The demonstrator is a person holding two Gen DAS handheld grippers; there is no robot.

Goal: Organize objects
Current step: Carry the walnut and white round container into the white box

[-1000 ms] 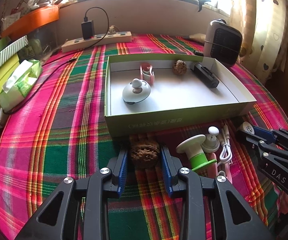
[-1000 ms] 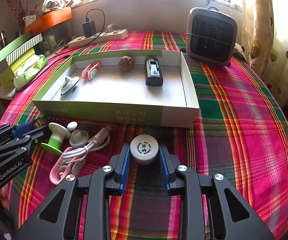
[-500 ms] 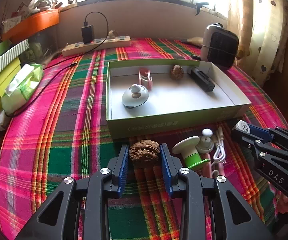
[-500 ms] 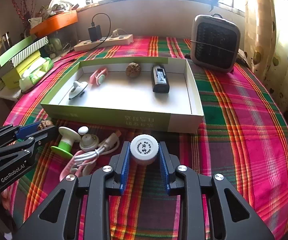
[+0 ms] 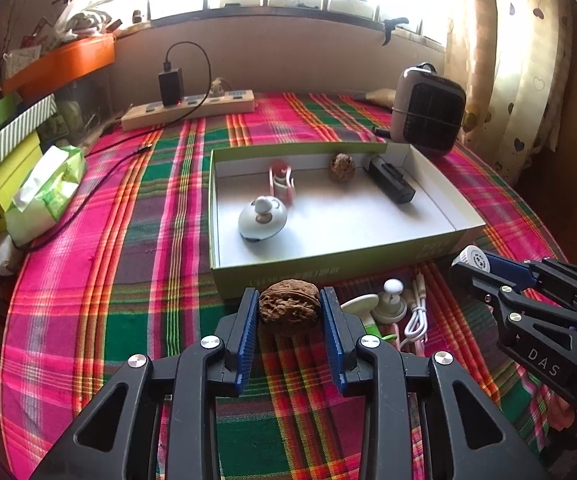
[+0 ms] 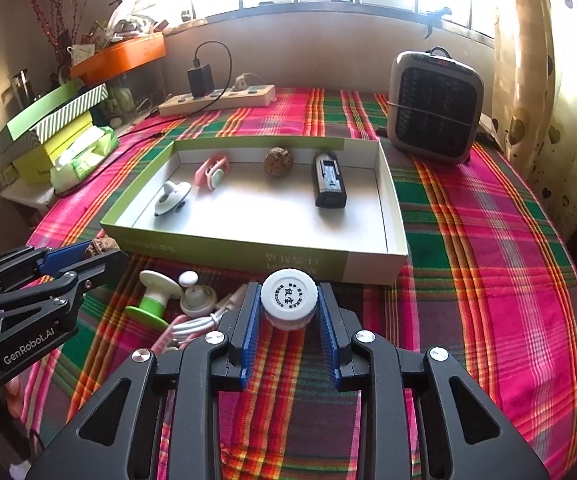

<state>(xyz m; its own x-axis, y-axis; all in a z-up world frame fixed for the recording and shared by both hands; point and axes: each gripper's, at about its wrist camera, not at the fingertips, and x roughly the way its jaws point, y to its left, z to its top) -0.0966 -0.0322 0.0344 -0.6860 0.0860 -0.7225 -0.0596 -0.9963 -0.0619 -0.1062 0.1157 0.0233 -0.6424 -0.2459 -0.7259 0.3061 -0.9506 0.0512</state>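
Observation:
My left gripper (image 5: pixel 289 312) is shut on a brown walnut (image 5: pixel 289 306) and holds it above the plaid cloth, just in front of the green-walled box (image 5: pixel 328 274). My right gripper (image 6: pixel 289 304) is shut on a small white bottle (image 6: pixel 289 299), also raised before the box (image 6: pixel 224 250). Inside the box lie a white round knob (image 5: pixel 262 218), a pink clip (image 5: pixel 282 178), a second walnut (image 5: pixel 342 167) and a black battery (image 5: pixel 392 182). A green-and-white spool (image 6: pixel 154 298), a white knob (image 6: pixel 196 296) and a white cable (image 6: pixel 200 326) lie on the cloth.
A grey heater (image 6: pixel 434 106) stands at the back right. A power strip with a black charger (image 6: pixel 216 98) lies at the back. Green boxes and a tissue pack (image 5: pixel 44 192) crowd the left edge. A curtain (image 6: pixel 560 80) hangs on the right.
Both grippers have risen with their objects, the walnut and the bottle now clear of the cloth. The box looks farther below.

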